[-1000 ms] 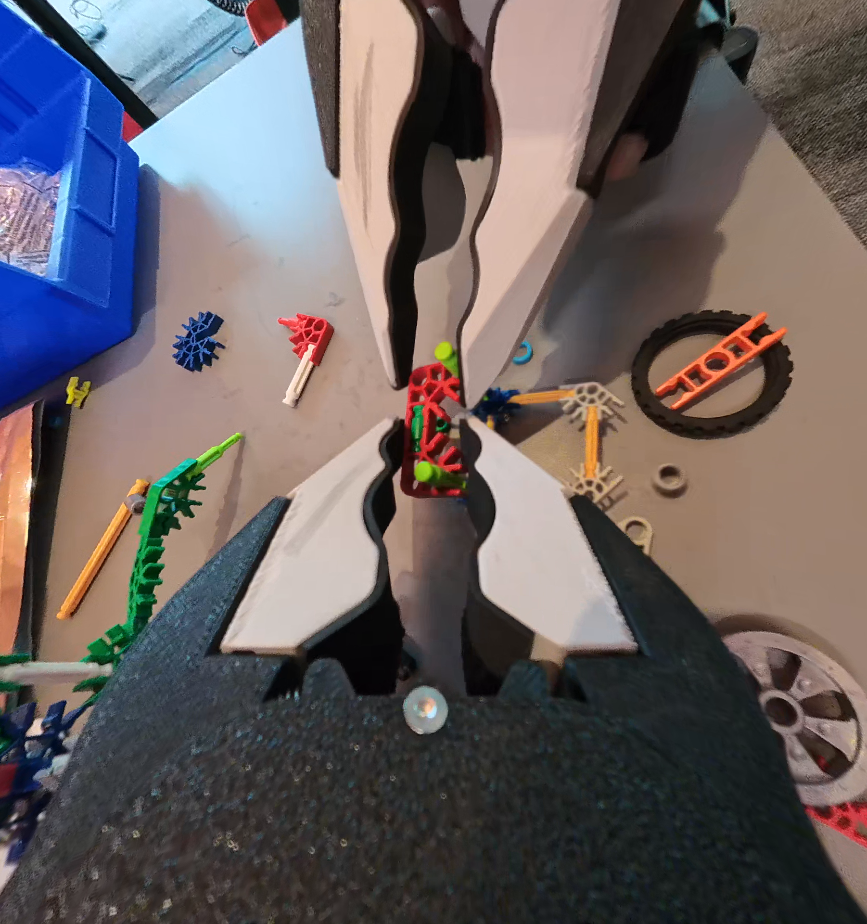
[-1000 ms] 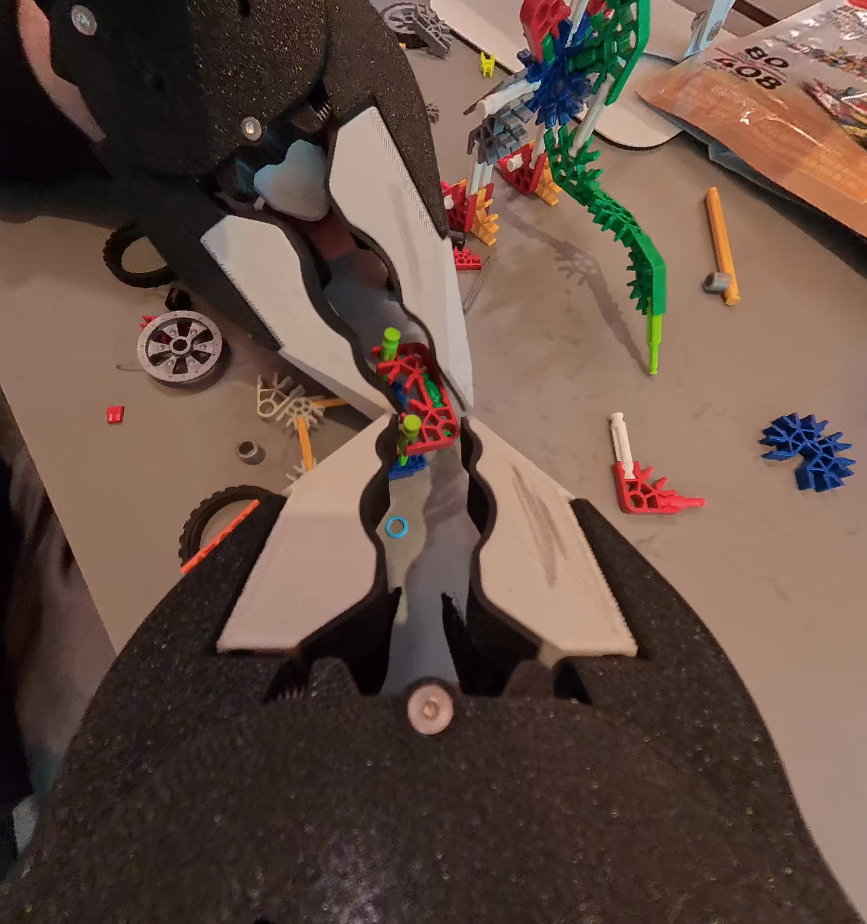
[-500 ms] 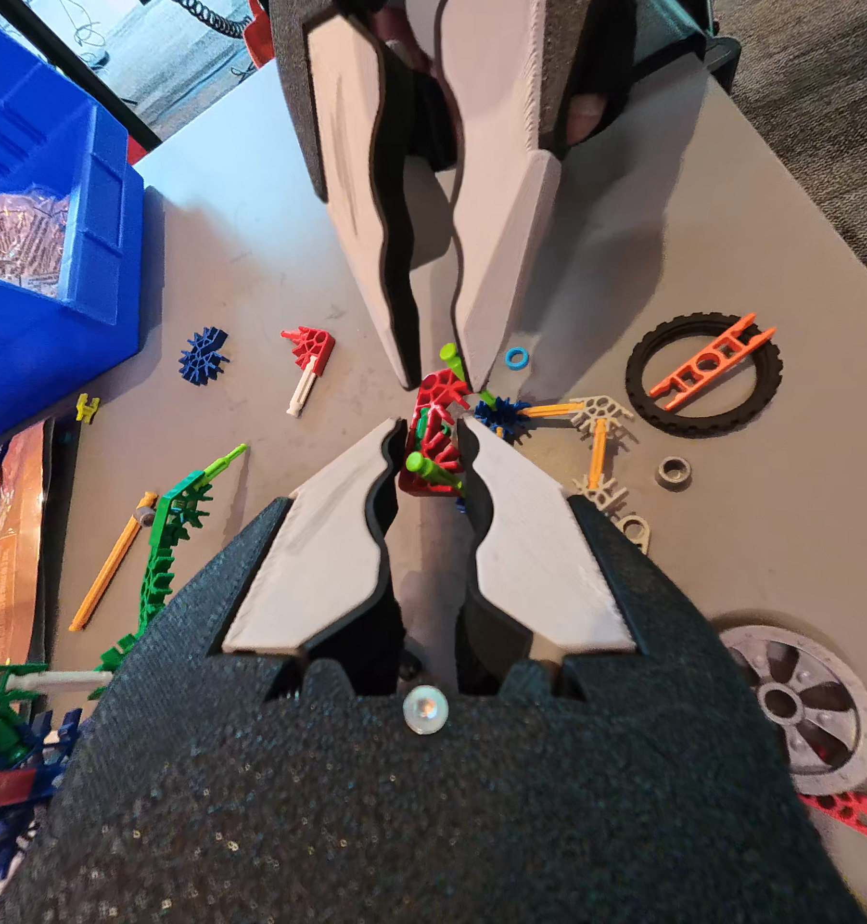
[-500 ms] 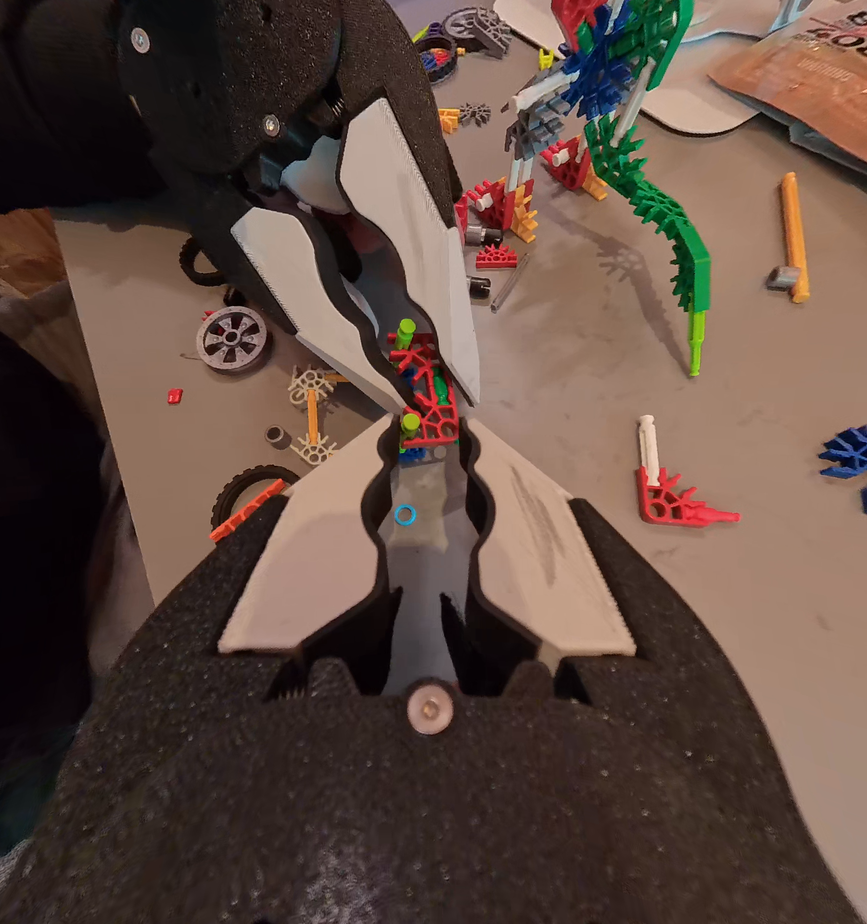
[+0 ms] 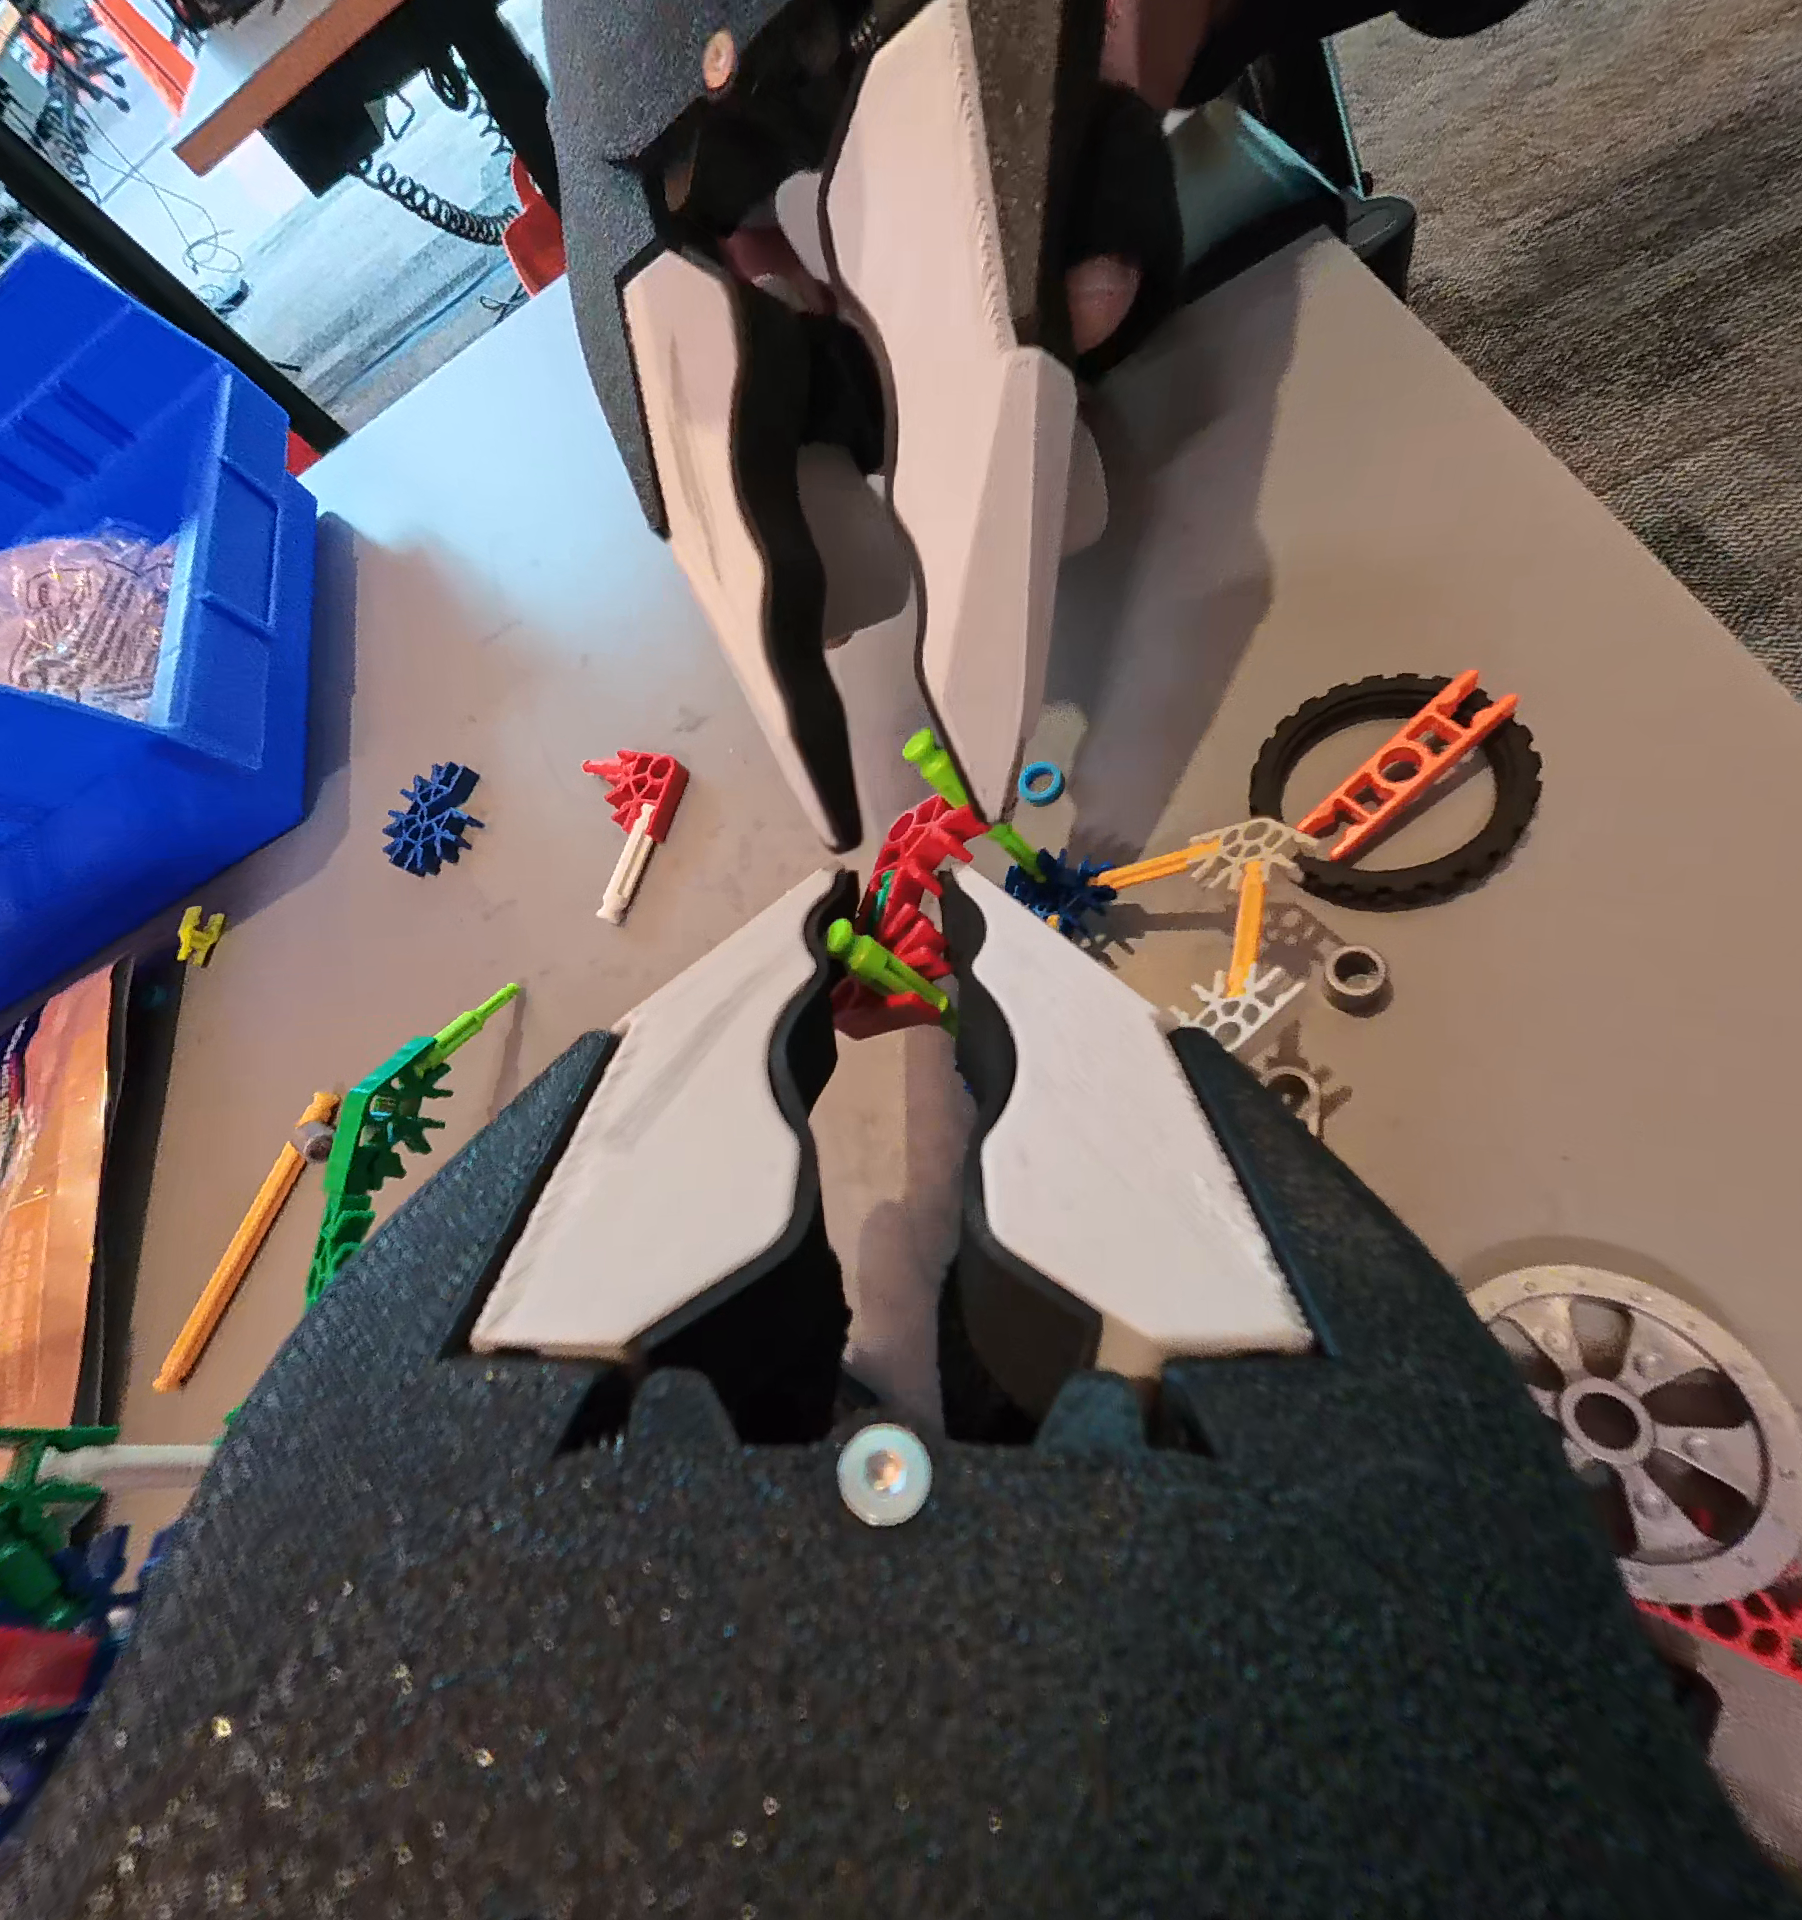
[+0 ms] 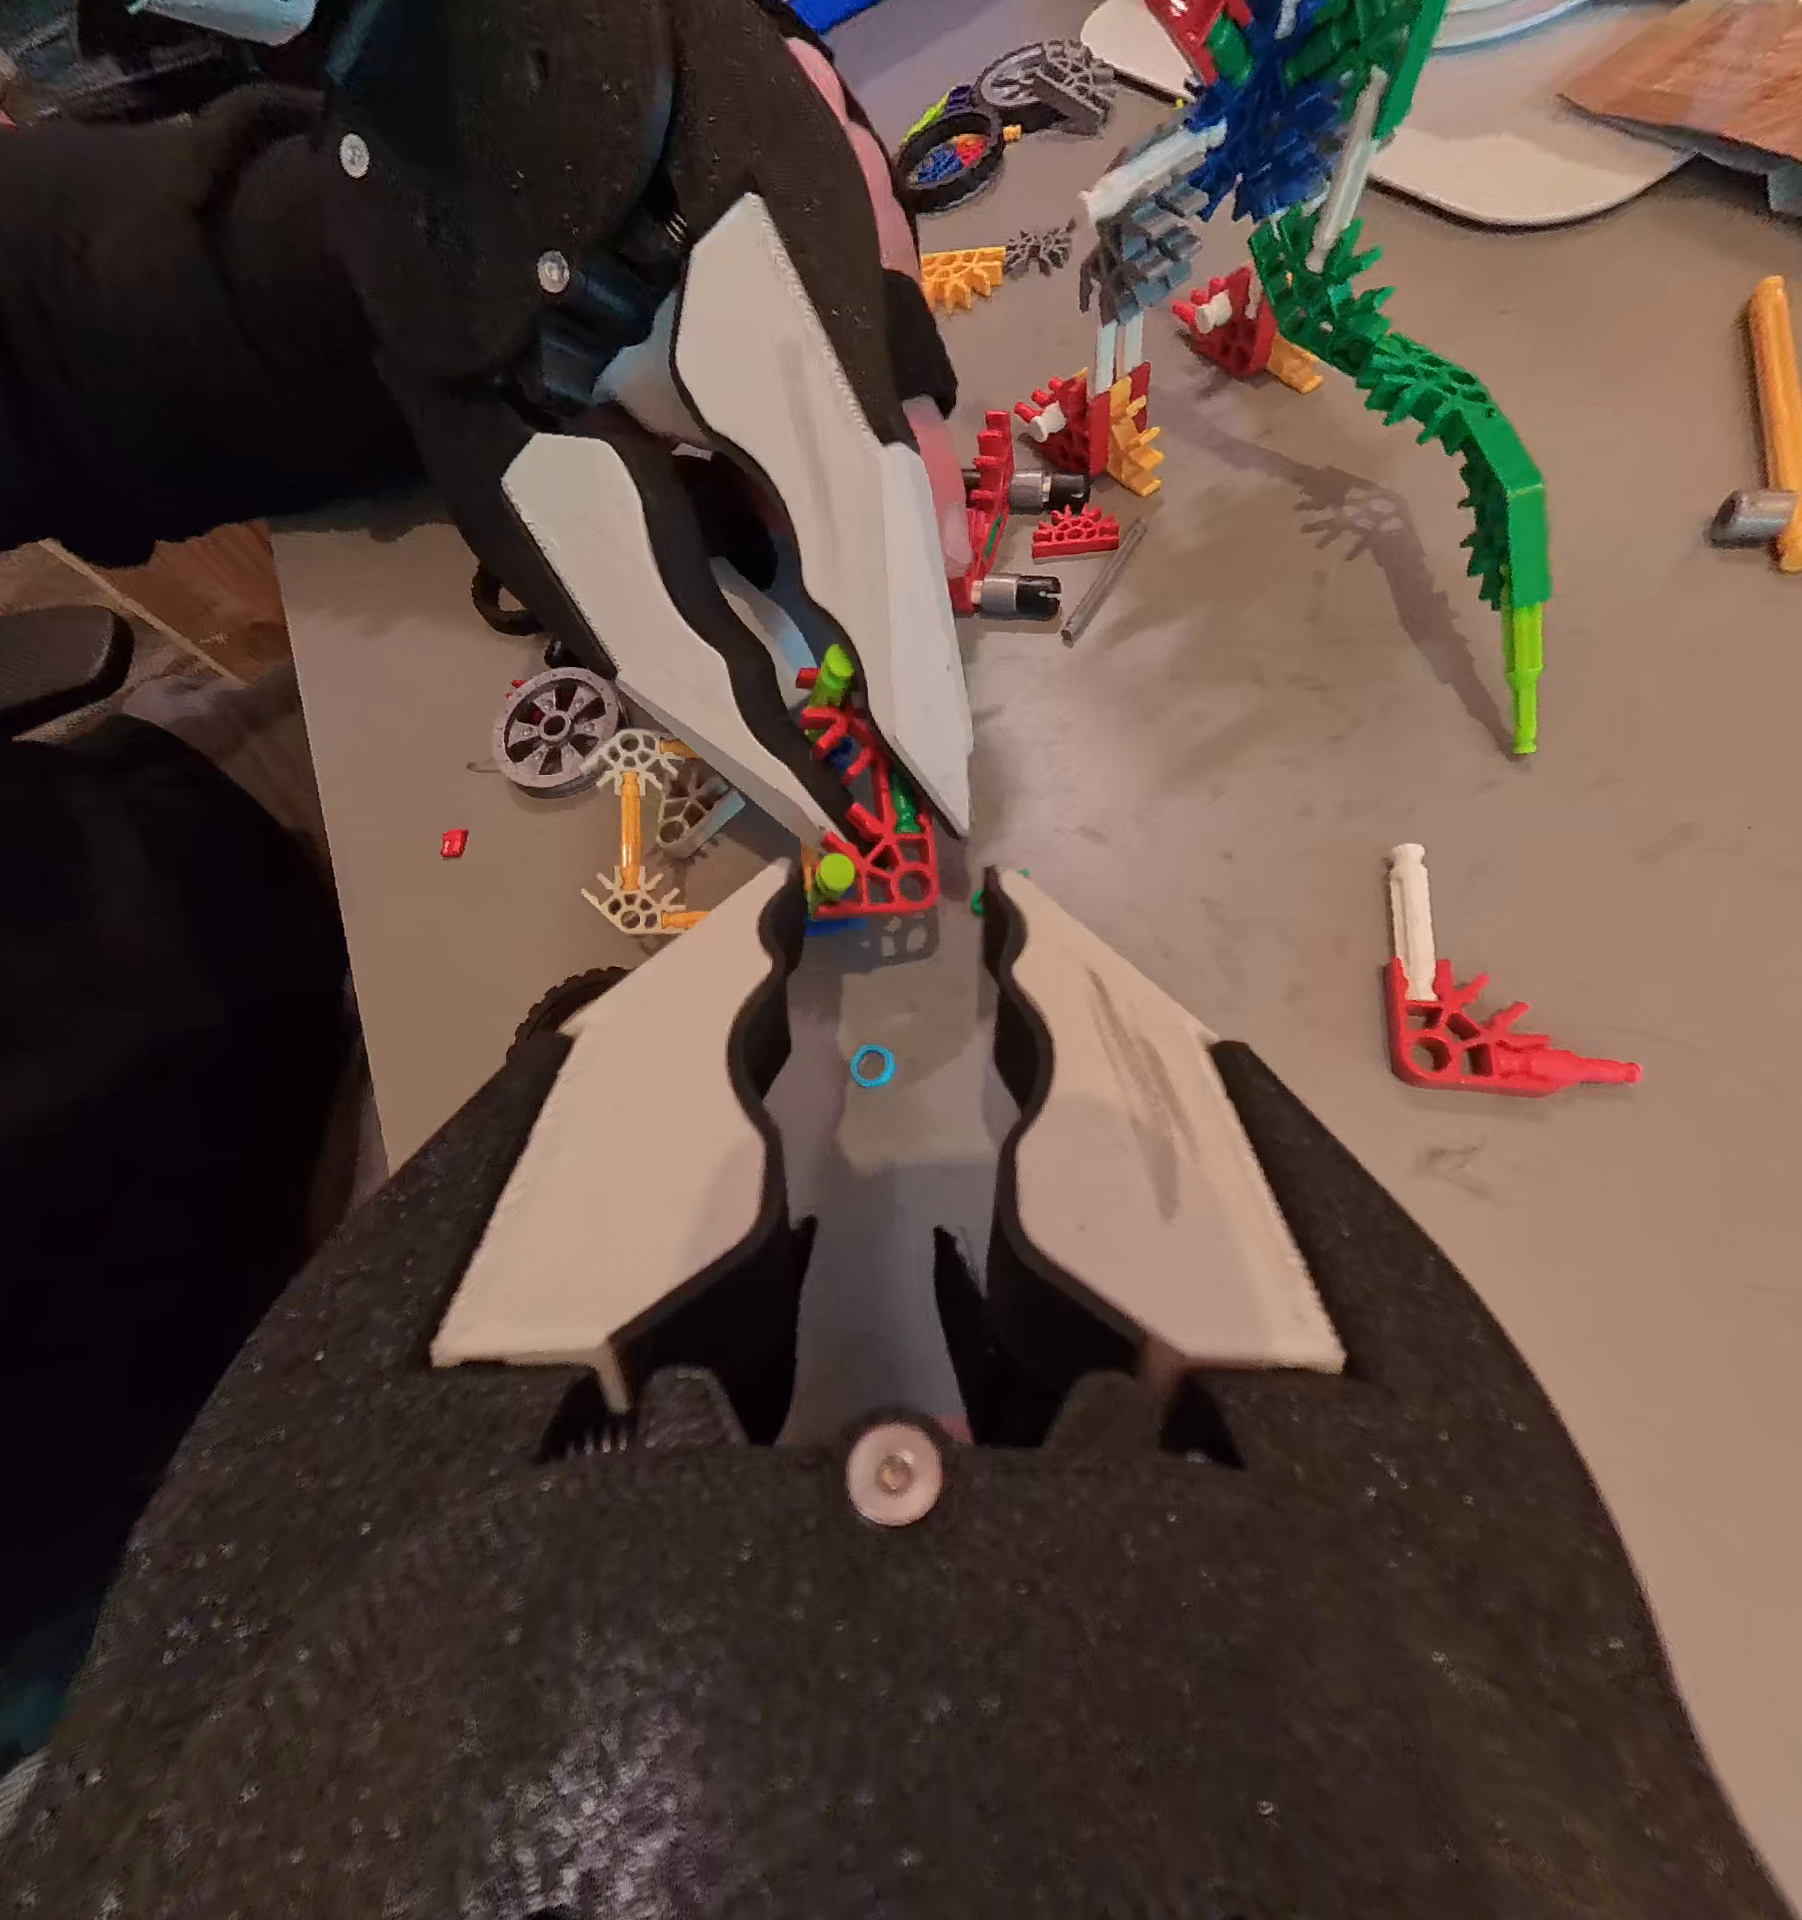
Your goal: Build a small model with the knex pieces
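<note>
Left hand-held gripper [image 5: 892, 883] clamped; right hand-held gripper [image 6: 892, 883] parted, tips facing.

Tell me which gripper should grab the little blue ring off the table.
Right, probably. The right gripper is open, and the blue ring lies on the table between its fingers in its own view. The left gripper is shut on the red connector piece, so it is occupied.

Each tool [image 5: 892, 883] has a speckled black body, pale grey wavy-edged fingers [image 5: 689, 1122] and a silver screw [image 5: 881, 1473].
</note>
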`<state>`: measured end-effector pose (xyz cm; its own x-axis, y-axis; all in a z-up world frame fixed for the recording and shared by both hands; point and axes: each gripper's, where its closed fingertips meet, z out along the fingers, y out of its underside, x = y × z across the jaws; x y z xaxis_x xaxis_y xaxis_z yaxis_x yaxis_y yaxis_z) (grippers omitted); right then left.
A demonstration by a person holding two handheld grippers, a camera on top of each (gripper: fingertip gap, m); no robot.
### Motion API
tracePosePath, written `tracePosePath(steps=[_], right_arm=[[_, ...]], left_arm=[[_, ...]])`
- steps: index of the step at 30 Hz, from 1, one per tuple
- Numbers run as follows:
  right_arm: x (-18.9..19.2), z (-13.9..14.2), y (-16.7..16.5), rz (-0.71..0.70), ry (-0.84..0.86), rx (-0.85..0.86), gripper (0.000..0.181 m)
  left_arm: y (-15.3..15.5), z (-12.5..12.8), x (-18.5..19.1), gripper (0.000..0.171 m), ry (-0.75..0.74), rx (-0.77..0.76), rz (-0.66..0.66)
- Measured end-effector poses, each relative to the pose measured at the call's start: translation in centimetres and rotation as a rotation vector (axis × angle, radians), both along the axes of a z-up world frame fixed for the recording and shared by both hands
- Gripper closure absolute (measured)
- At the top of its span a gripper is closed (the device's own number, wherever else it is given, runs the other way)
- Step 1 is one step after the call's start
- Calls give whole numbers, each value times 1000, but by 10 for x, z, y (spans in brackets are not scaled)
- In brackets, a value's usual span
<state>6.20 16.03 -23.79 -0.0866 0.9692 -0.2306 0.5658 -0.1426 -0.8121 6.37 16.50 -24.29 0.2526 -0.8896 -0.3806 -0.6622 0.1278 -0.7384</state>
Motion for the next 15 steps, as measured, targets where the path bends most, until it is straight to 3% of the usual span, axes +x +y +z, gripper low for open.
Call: tracePosePath(steps=[5, 9, 15], right_arm=[[0, 3, -7, 51, 18, -31, 158], [-1, 7, -12, 71, 32, -22, 150], [-5, 11, -13, 72, 59, 28, 159]], left_arm=[[-2, 6, -1, 157, 0, 61, -29], [-7, 10, 0, 157, 7, 109, -57], [-7, 15, -1, 157, 15, 141, -46]])
